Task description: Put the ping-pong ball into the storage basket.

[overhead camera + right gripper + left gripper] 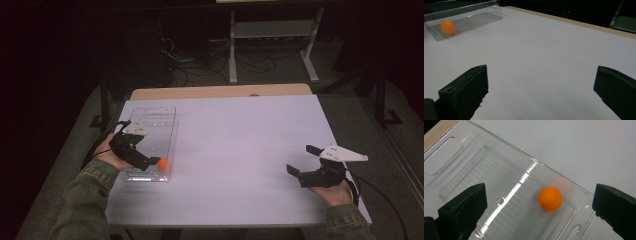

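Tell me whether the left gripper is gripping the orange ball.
No, the ball lies loose in the clear tray, apart from the left gripper.

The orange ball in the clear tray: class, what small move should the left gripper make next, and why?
Probably lift the left gripper straight up and away. Its jaws stand wide apart, touching nothing, and the orange ball lies free inside the clear tray, so it looks already dropped off. The right gripper rests open, far across the table.
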A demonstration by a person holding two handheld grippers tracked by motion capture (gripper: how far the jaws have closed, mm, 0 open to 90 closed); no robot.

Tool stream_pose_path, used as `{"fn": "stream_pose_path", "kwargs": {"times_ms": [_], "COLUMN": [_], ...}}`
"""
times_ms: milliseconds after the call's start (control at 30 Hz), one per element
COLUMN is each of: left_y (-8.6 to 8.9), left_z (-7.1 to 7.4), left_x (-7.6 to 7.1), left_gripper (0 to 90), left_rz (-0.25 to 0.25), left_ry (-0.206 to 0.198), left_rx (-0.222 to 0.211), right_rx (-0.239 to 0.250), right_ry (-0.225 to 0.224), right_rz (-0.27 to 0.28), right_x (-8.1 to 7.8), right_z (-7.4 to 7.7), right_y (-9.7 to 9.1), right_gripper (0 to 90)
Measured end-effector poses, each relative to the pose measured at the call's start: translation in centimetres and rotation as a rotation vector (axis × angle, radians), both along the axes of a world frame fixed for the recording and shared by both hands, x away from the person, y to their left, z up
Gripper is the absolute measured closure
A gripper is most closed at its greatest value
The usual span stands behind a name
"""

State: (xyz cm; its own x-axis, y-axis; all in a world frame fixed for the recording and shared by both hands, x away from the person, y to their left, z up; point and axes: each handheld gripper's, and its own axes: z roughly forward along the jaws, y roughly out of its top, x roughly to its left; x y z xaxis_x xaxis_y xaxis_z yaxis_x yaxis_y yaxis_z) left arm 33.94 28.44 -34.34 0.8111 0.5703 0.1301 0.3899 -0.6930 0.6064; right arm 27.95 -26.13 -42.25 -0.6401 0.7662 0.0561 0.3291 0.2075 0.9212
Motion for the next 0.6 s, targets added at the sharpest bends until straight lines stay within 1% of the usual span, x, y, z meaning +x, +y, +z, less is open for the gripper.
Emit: {"fn": "stream_pose_path", "kwargs": {"times_ms": [333, 600], "left_y": [0.8, 1.4], "left_z": [-0.7, -0.8], "left_x": [-1.1, -1.8], "left_gripper": [0.0, 0.0], "left_rz": [0.024, 0.046], "left_ry": [-0.025, -0.063], "left_rx": [-0.067, -0.118], "right_rx": [0.0, -0.006], "right_ry": [-0.002, -0.001], "right_rz": [0.003, 0.005], "right_x": [0.0, 0.0], "right_z": [0.0, 0.0], "right_y": [0.0, 0.1], "right_gripper": [0.0, 0.0]}}
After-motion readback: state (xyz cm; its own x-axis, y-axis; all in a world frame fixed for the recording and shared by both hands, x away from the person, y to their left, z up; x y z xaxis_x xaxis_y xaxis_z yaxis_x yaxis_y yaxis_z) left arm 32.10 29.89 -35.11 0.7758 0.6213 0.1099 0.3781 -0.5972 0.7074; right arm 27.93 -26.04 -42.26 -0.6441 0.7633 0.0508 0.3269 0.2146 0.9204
